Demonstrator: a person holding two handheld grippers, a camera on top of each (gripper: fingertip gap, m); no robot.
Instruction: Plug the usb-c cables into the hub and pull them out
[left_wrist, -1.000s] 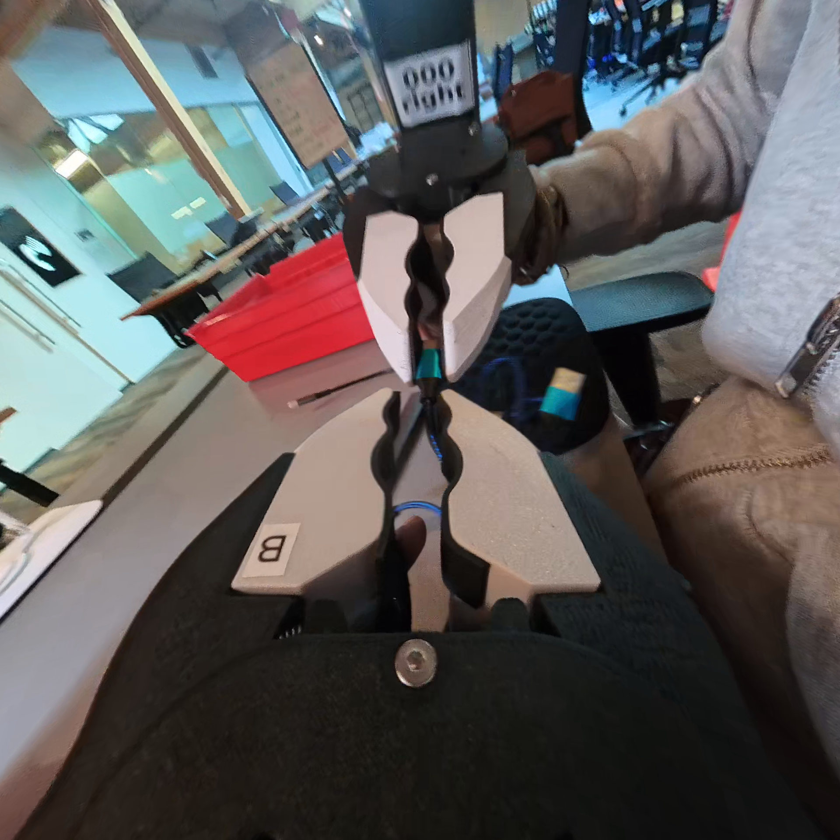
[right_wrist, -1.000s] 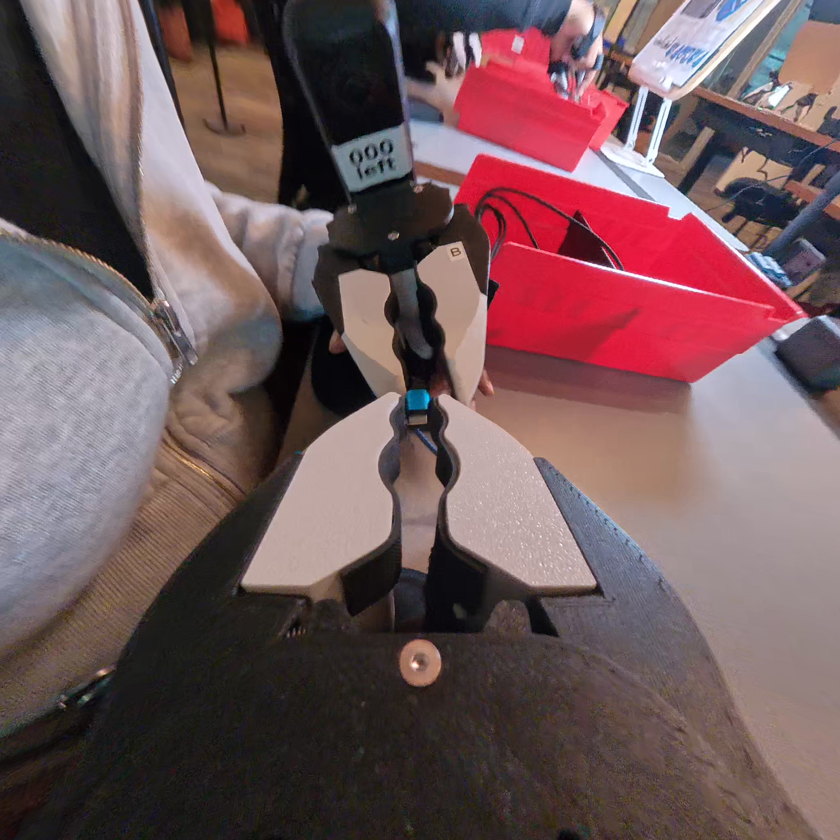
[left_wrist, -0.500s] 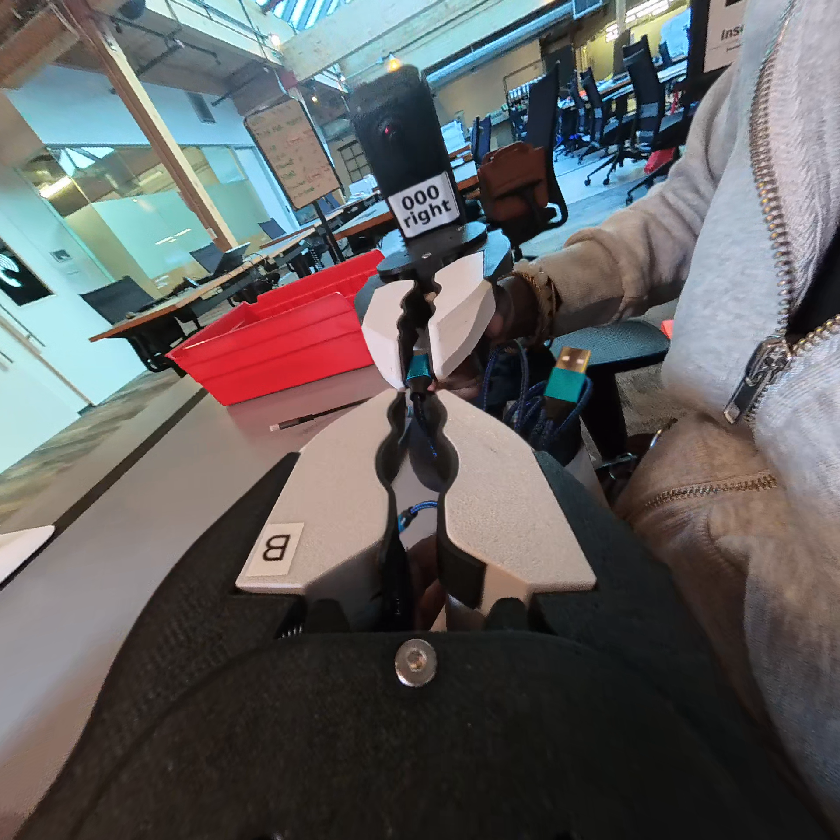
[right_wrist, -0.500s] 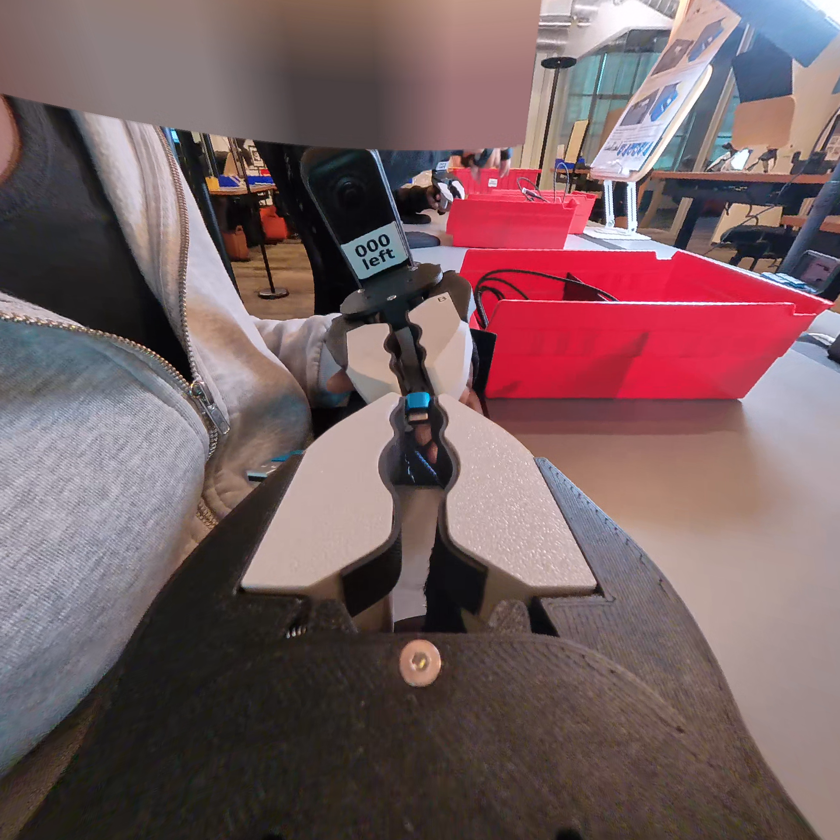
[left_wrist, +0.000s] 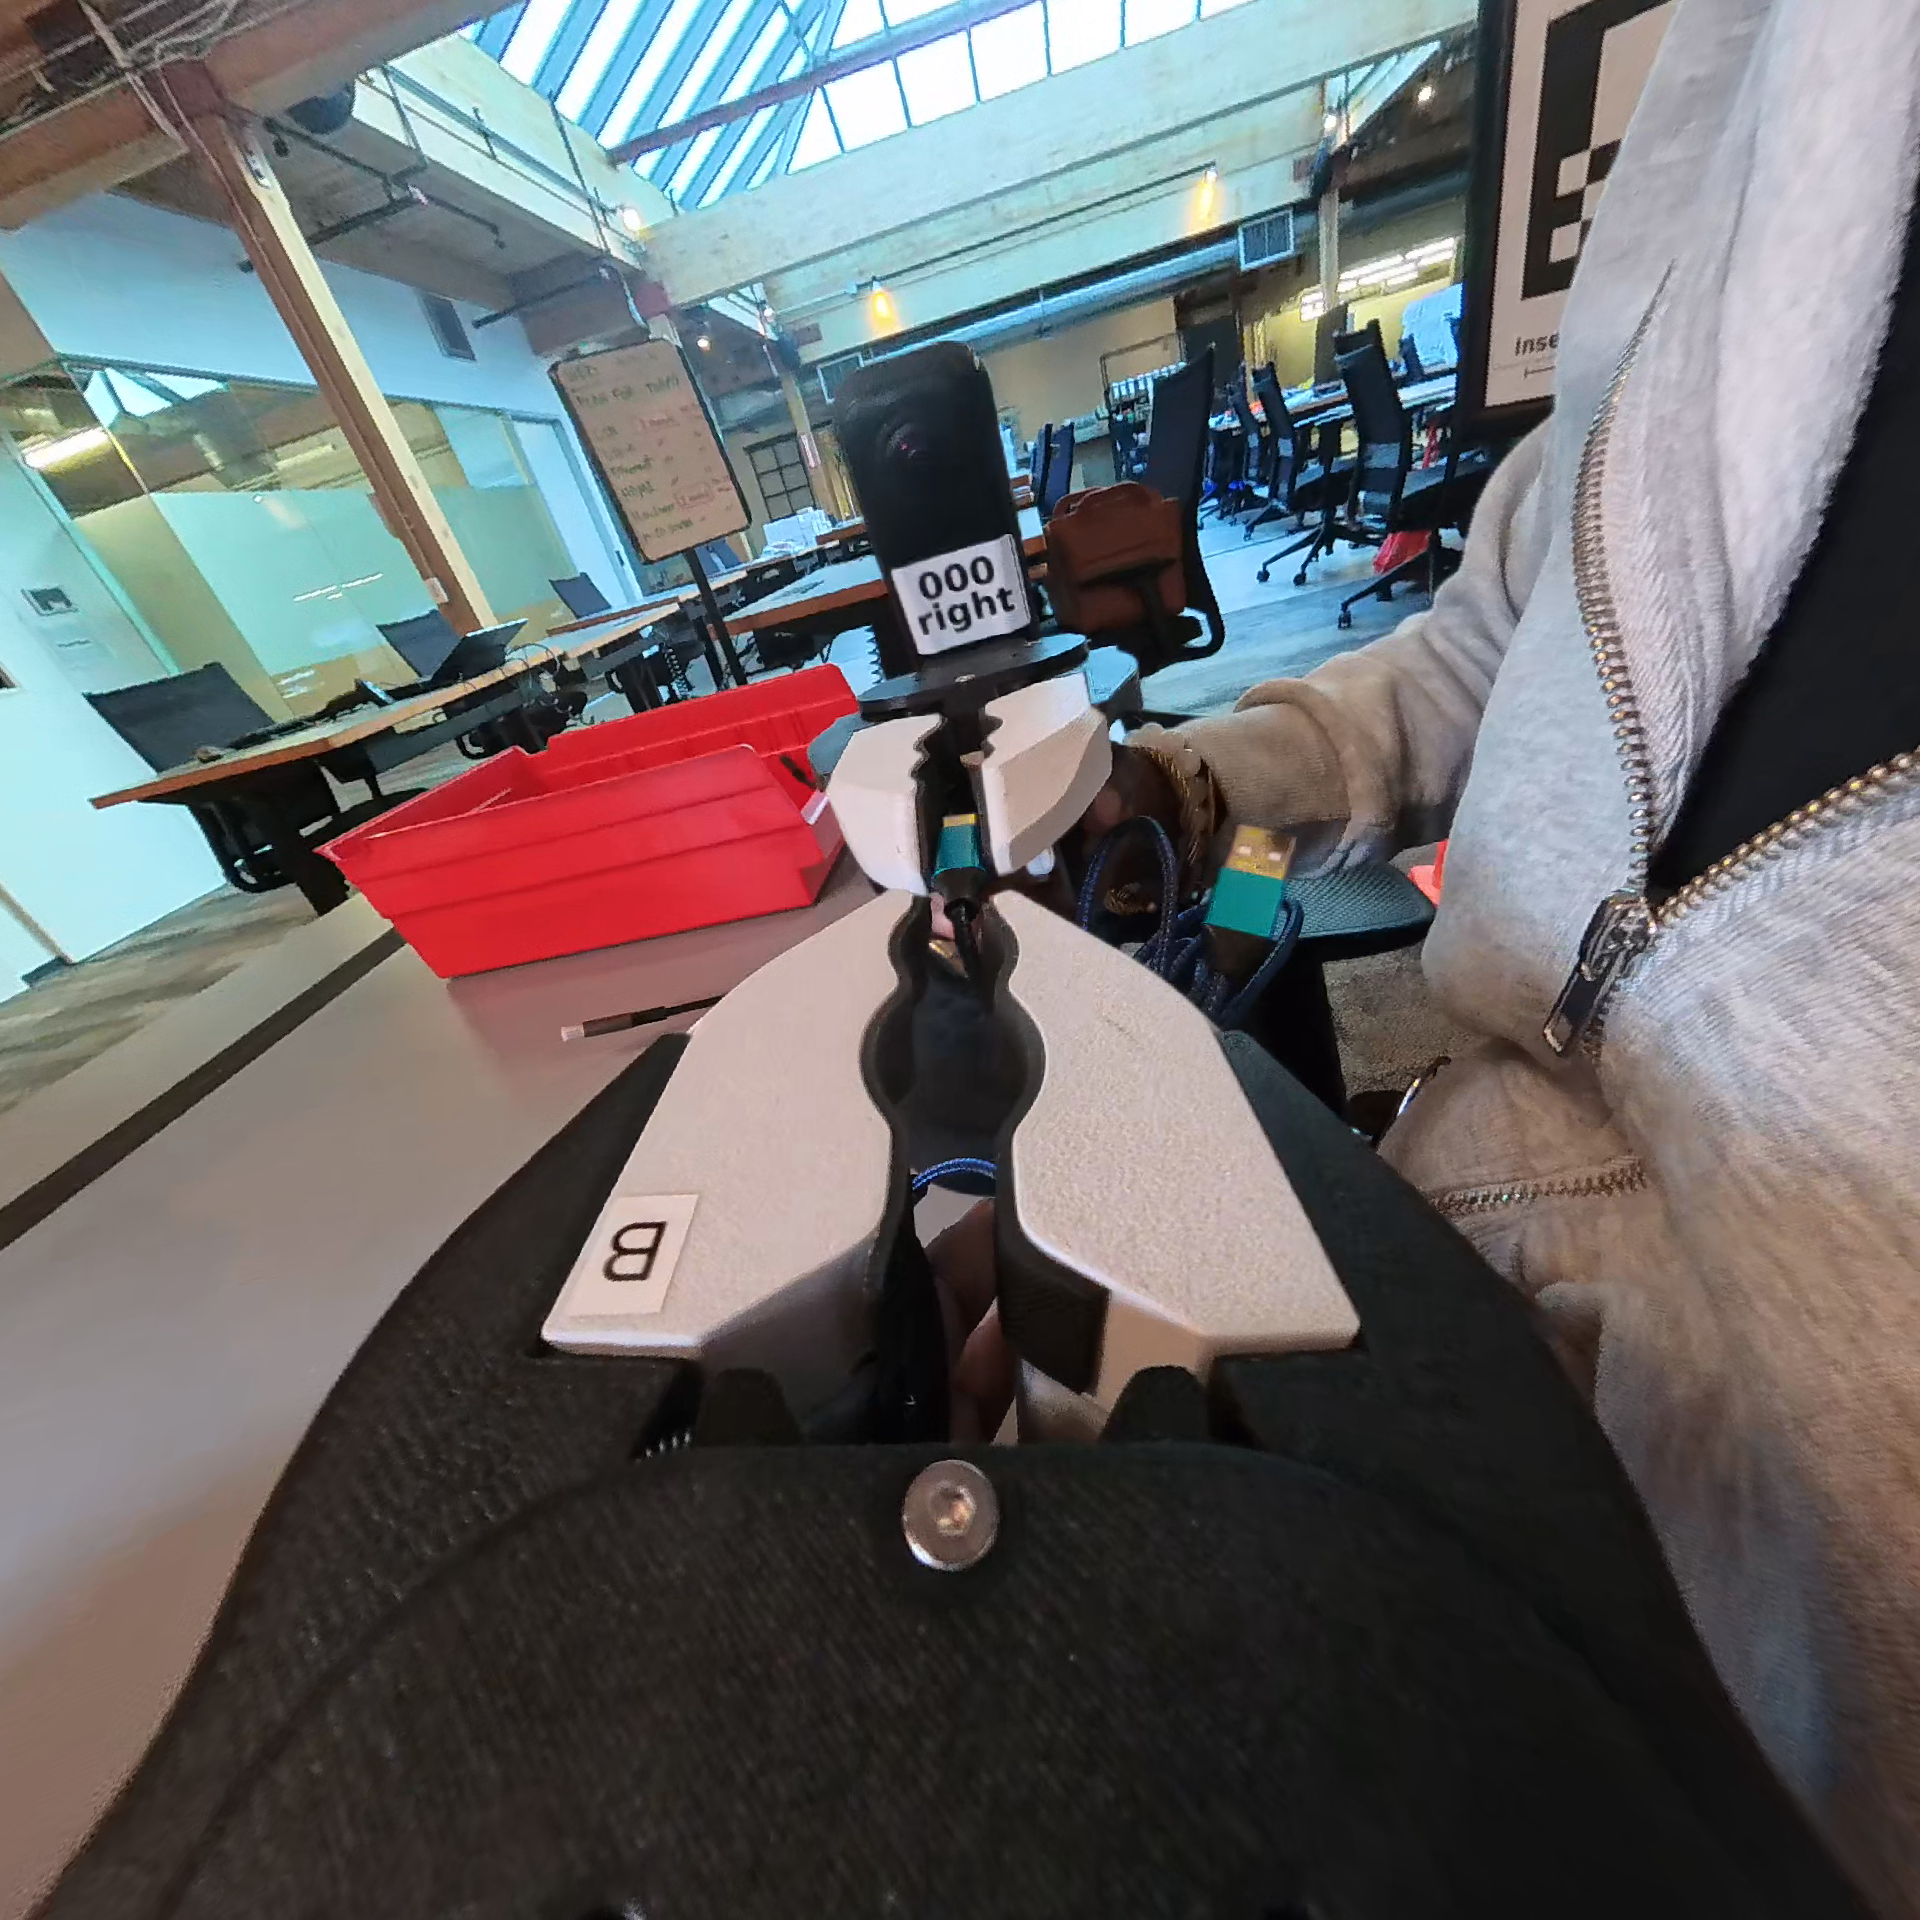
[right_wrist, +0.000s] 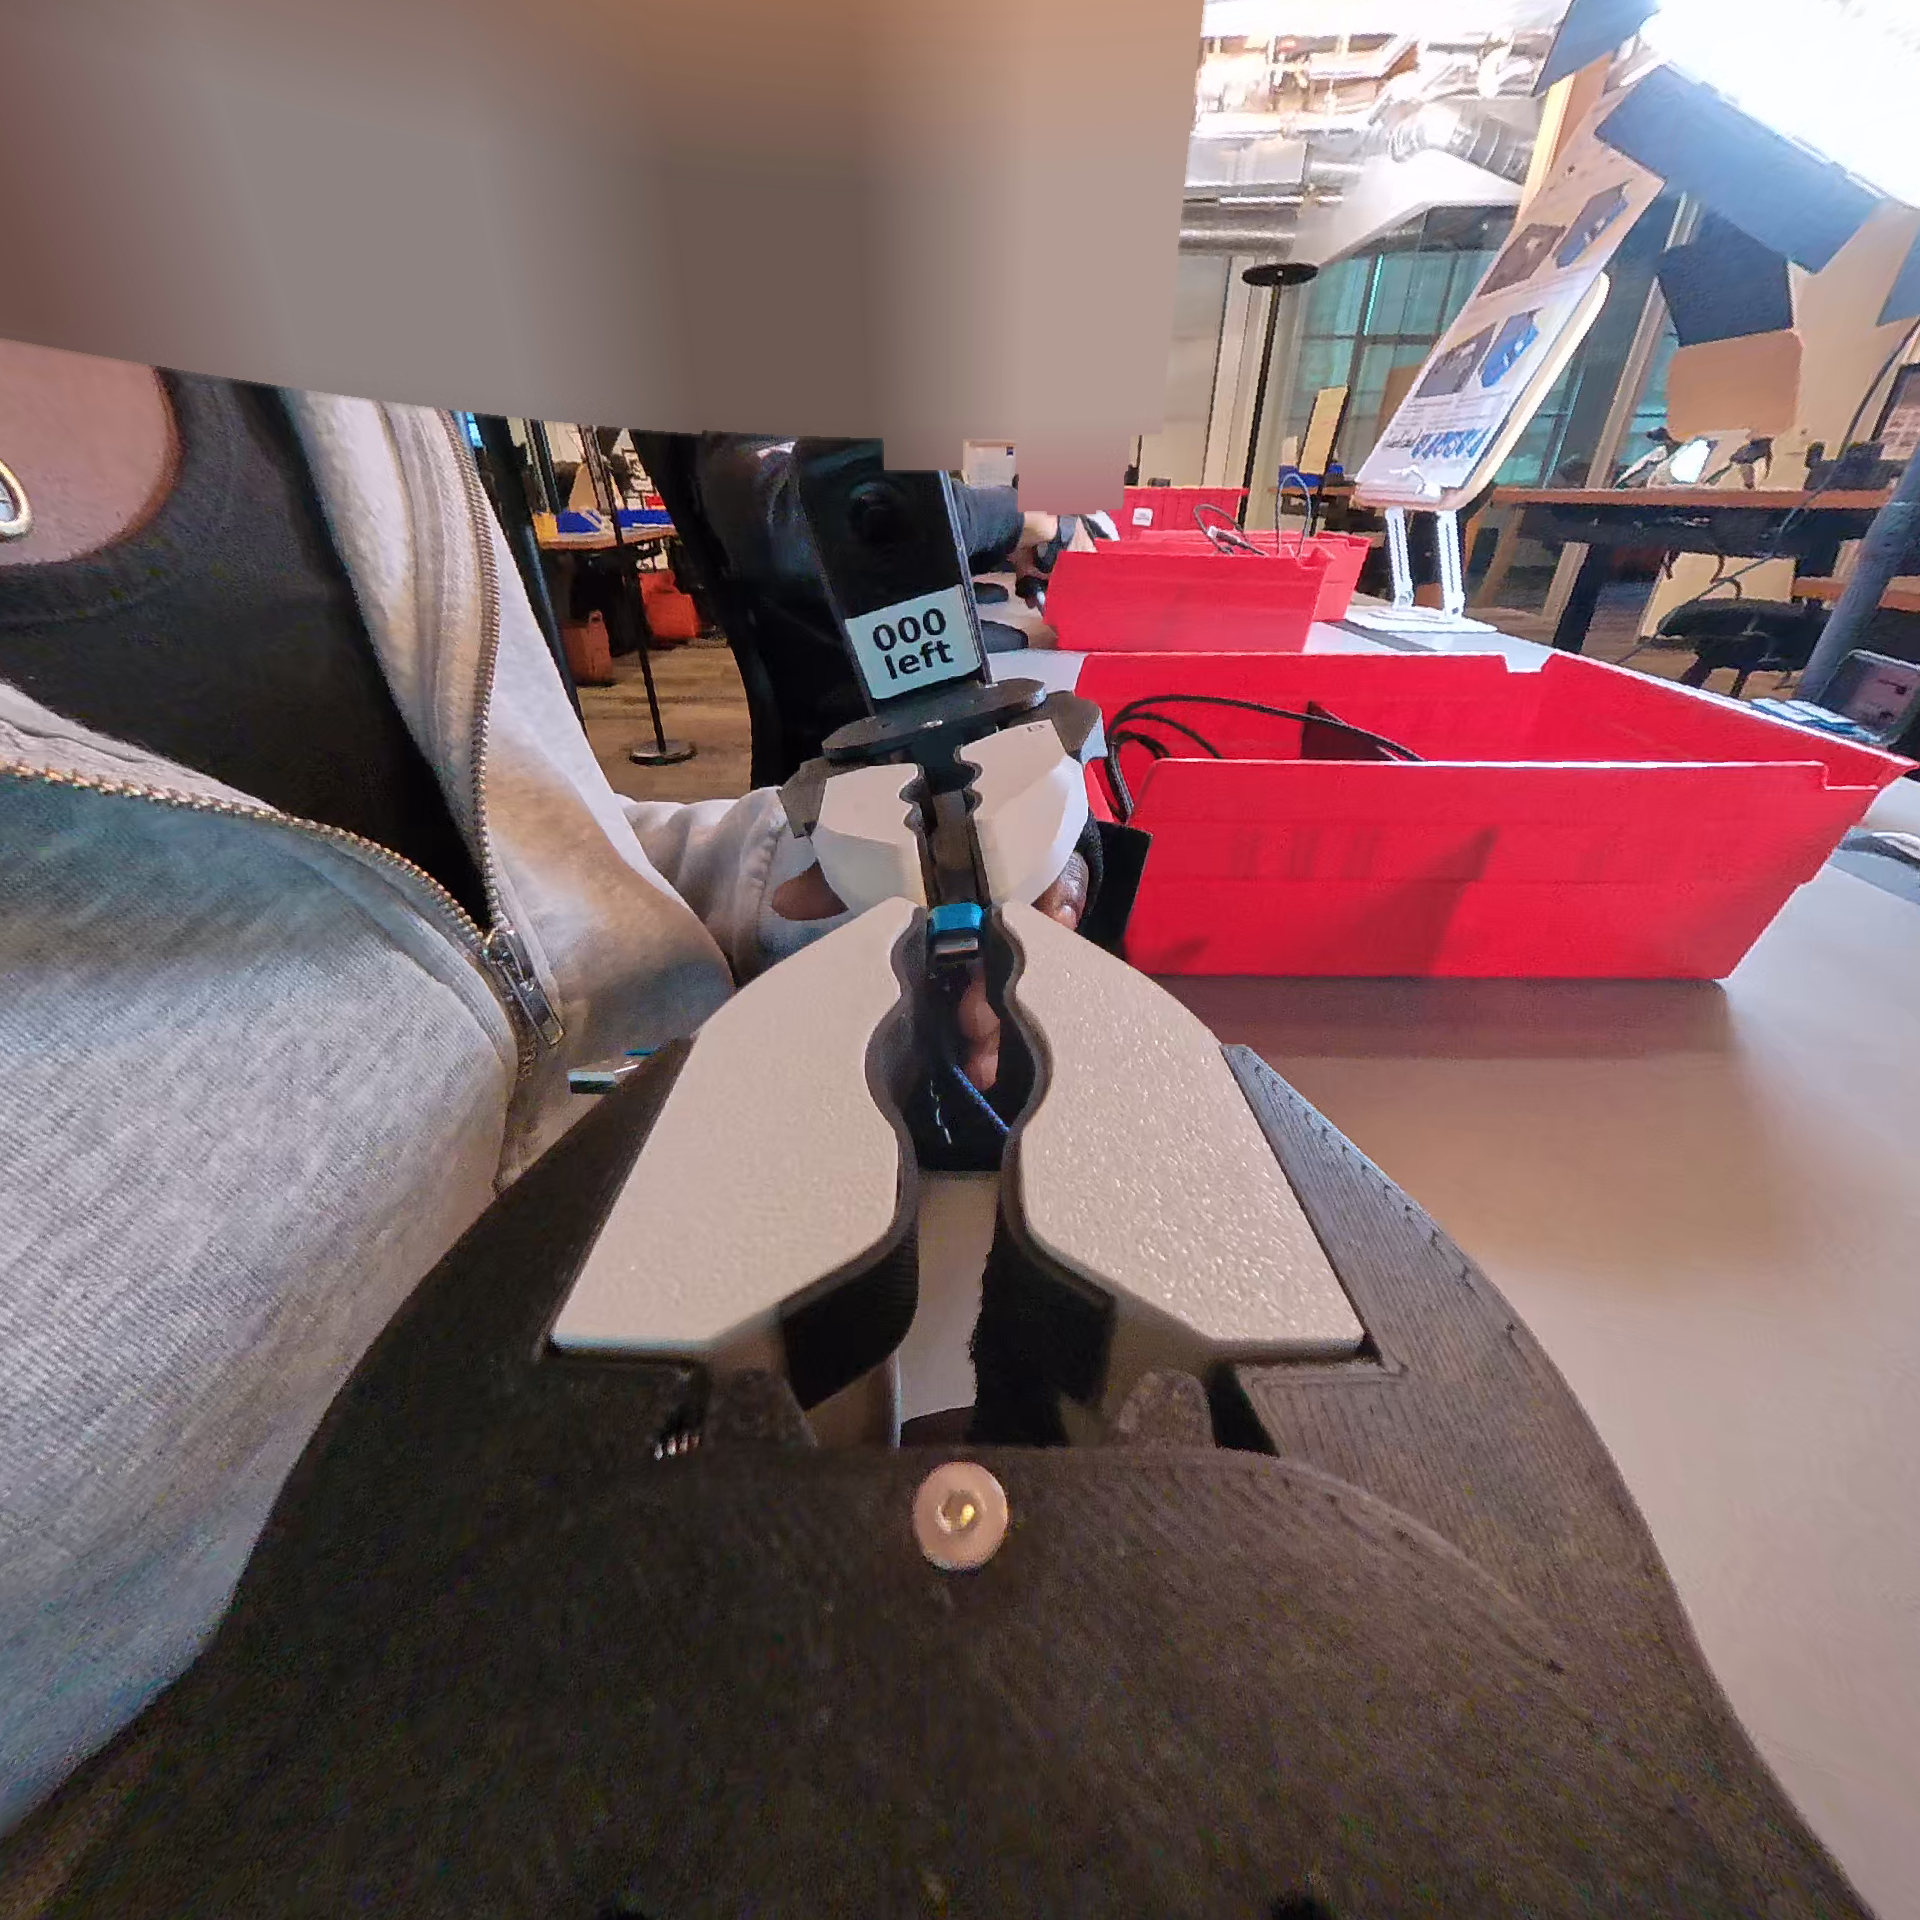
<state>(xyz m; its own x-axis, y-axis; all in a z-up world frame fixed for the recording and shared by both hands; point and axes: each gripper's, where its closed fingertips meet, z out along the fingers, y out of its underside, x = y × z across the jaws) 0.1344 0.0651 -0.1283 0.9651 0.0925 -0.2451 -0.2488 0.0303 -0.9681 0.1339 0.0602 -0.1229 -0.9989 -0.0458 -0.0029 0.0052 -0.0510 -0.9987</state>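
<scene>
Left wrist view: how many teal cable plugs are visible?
2. One teal plug sits clamped in the right gripper. The other teal plug, gold-tipped, hangs free to its right among blue cable loops. Others may be hidden behind the grippers.

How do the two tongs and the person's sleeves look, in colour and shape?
Both tongs, left and right, have pale grey textured fingers with wavy black inner pads, on black woven-looking bodies with a silver screw. Each carries a black camera post with a white sticker. The left finger bears a white letter sticker. The sleeves are light grey fleece.
</scene>
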